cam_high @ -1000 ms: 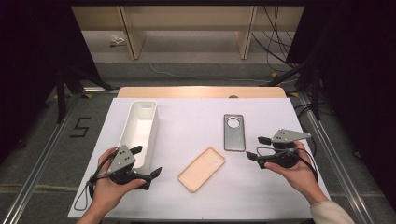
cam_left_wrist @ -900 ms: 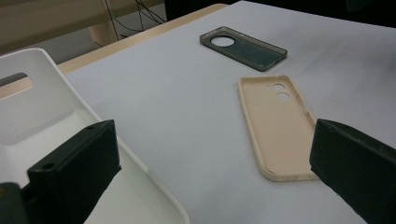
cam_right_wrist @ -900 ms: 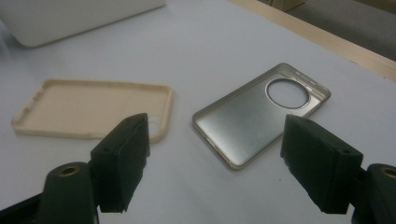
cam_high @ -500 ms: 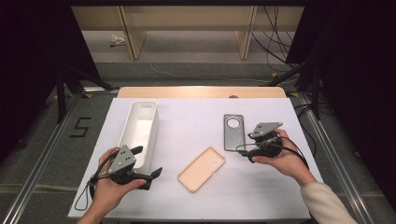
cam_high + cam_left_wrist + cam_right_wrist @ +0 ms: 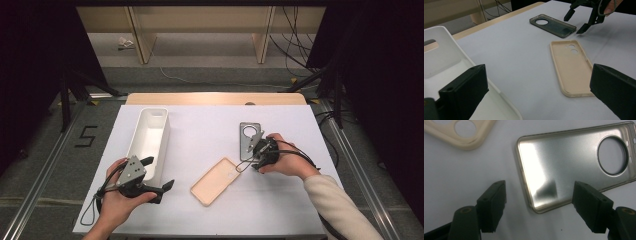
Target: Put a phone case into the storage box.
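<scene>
**Worktop inventory: two phone cases, one bin, two hand-held grippers**

White sheeting covers the worktop (image 5: 210, 120), with a wooden edge at its far side and dark floor around it.

1. Right gripper (image 5: 248, 156): held in the person's right hand, jaws spread wide and gripping nothing; they have just been closing slightly. In its own view the near end of the grey case lies between and just beyond the jaw tips, not touched by either pad.
2. Grey phone case (image 5: 576, 162): flat on the worktop, inner side up, round camera opening at the end far from the right jaws.
3. Beige phone case (image 5: 216, 180): flat, inner side up, ahead of the left jaws and beside the right jaws, apart from the grey case.
4. Left gripper (image 5: 159, 173): held in the left hand, jaws wide apart, empty.
5. White bin (image 5: 150, 137): long, open-topped, its wall just beside the left-hand jaw of the left gripper.
</scene>
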Tool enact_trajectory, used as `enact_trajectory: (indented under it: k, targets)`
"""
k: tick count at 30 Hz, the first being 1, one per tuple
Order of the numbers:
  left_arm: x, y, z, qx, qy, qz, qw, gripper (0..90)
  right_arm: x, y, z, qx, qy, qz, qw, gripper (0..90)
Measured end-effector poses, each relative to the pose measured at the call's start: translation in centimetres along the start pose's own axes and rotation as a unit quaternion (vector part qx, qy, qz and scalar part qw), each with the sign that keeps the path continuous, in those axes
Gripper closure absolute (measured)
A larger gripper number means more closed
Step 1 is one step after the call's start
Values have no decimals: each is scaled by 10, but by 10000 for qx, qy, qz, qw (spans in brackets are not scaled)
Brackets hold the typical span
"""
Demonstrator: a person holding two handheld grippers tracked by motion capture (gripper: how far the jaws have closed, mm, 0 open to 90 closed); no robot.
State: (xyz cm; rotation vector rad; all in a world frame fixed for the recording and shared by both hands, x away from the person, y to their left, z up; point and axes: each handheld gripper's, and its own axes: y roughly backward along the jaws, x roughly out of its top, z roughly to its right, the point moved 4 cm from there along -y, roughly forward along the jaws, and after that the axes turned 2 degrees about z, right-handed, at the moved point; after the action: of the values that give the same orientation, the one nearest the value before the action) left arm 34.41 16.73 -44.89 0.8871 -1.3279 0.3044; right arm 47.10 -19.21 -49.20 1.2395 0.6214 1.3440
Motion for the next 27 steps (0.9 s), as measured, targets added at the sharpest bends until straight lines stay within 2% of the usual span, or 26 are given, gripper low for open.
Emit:
enact_trajectory:
  k: [4,6,9,12,13,23,27]
  targets:
    - [0,0,0,-8,3,8,10000,10,5,-3,5,-57,112,-158,9998,287]
    - [0,0,0,-14,13,5,10000,10,6,-5,8,-61,265,-266,9993,288]
    - [0,0,0,-13,-6,9,10000,10,8,-7,11,-55,243,-342,9991,286]
    - [0,0,0,-24,15,4,10000,10,11,-8,13,-47,351,-403,9986,285]
    - [0,-1,0,-27,17,3,10000,10,12,-9,12,-43,335,-421,9985,284]
    - [0,-1,1,-43,17,4,10000,10,23,-12,11,-1,774,-692,9946,309]
    - [0,-1,1,-46,17,6,10000,10,27,-13,9,25,848,-837,9929,314]
